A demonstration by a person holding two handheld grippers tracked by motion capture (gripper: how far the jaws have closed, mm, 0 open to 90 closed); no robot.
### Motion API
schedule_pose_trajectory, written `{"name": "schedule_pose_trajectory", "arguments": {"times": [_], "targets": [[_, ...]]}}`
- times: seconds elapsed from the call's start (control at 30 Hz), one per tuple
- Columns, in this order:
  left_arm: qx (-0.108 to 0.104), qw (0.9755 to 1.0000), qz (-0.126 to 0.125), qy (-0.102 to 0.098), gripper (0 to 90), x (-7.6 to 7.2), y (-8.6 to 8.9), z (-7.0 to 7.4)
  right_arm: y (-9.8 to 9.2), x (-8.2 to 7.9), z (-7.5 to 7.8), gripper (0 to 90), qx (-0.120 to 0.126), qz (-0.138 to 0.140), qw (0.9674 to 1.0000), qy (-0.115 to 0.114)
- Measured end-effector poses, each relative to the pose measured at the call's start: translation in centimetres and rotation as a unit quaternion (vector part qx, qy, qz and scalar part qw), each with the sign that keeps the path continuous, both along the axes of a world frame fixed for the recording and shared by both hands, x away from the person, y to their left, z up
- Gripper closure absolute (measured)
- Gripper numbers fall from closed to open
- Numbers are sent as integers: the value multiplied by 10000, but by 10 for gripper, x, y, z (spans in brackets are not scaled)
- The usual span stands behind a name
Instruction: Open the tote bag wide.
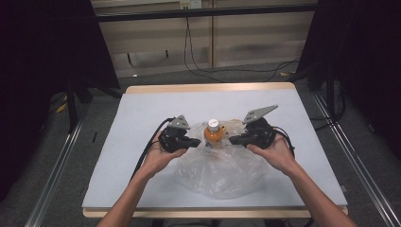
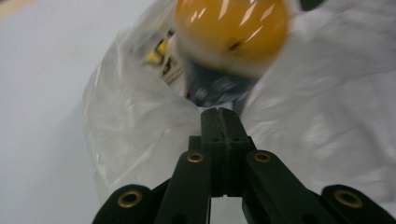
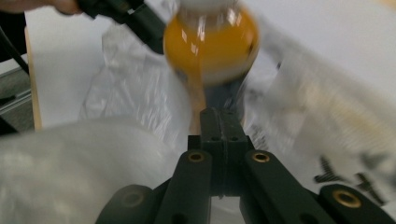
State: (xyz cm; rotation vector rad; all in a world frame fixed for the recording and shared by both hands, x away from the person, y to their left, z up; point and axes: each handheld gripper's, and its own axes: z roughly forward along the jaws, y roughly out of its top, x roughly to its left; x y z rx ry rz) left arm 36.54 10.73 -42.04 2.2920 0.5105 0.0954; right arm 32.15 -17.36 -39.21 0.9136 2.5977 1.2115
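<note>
From the high view, a clear plastic bag [image 1: 222, 163] lies on the white table [image 1: 142, 109], with an orange bottle [image 1: 214, 132] standing at its far end, white cap up; the left gripper [image 1: 197, 142] comes in from the left and the right gripper [image 1: 232, 139] from the right, each tip just beside the bottle at the bag's mouth; a hand holds each gripper from below.

In the left gripper view, the two black jaws are pressed together, tip at the edge of the bag [image 2: 135, 126]; whether plastic is pinched between them I cannot tell; the bottle [image 2: 231, 28] stands blurred just beyond the tip.

In the right gripper view, the jaws likewise meet with no gap, tip near the foot of the bottle [image 3: 211, 42]; the bag [image 3: 135, 93] spreads around it; the left gripper [image 3: 140, 18] shows at the top, close to the bottle.
</note>
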Motion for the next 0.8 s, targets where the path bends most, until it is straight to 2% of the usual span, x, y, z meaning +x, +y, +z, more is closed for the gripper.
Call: {"name": "schedule_pose_trajectory", "arguments": {"times": [0.03, 0.1, 0.17, 0.2, 0.23, 0.3, 0.37, 0.4, 0.43, 0.47, 0.53, 0.57, 0.63, 0.7, 0.73, 0.77, 0.8], "targets": [[120, 9999, -56, 31, 900, 4, -2, -6, 1, 0, -8, 900, -60, 6, 10000, 53], [146, 9997, -23, 170, 900, 7, -5, -17, 3, -3, -27, 900, -262, 33, 9993, 252], [456, 9986, -151, 222, 900, 7, -6, -26, 4, -8, -44, 900, -431, 87, 9983, 392], [444, 9985, -158, 295, 900, 6, -6, -31, 4, -11, -50, 900, -489, 62, 9979, 425], [538, 9979, -211, 302, 900, 5, -6, -34, 3, -13, -57, 900, -469, 57, 9978, 475], [576, 9976, -141, 369, 900, 0, -6, -40, 1, -15, -68, 900, -658, -12, 9964, 531], [645, 9972, -127, 371, 900, -1, -3, -44, -2, -19, -78, 900, -733, 27, 9954, 614], [610, 9973, -93, 403, 900, -1, -2, -46, -5, -21, -79, 900, -621, 24, 9957, 681], [721, 9966, -133, 375, 900, 0, 1, -47, -6, -23, -79, 900, -650, 67, 9960, 606], [671, 9969, -76, 403, 900, 0, 3, -48, -7, -26, -78, 900, -720, 77, 9955, 612], [636, 9970, 2, 433, 900, -1, 7, -48, -9, -33, -77, 900, -746, 321, 9948, 610], [778, 9963, -91, 364, 900, -1, 10, -47, -10, -38, -77, 900, -742, 457, 9942, 634], [743, 9965, 20, 370, 900, -5, 15, -47, -13, -47, -77, 900, -691, 701, 9930, 656], [762, 9964, 66, 365, 900, -8, 21, -46, -16, -56, -76, 900, -724, 836, 9915, 685], [833, 9959, 5, 355, 900, -8, 25, -46, -18, -60, -76, 900, -706, 903, 9909, 703], [739, 9964, 114, 399, 900, -10, 28, -46, -20, -63, -76, 900, -719, 924, 9904, 741], [746, 9963, 135, 410, 900, -12, 30, -46, -21, -66, -76, 900, -709, 996, 9897, 749]]}}
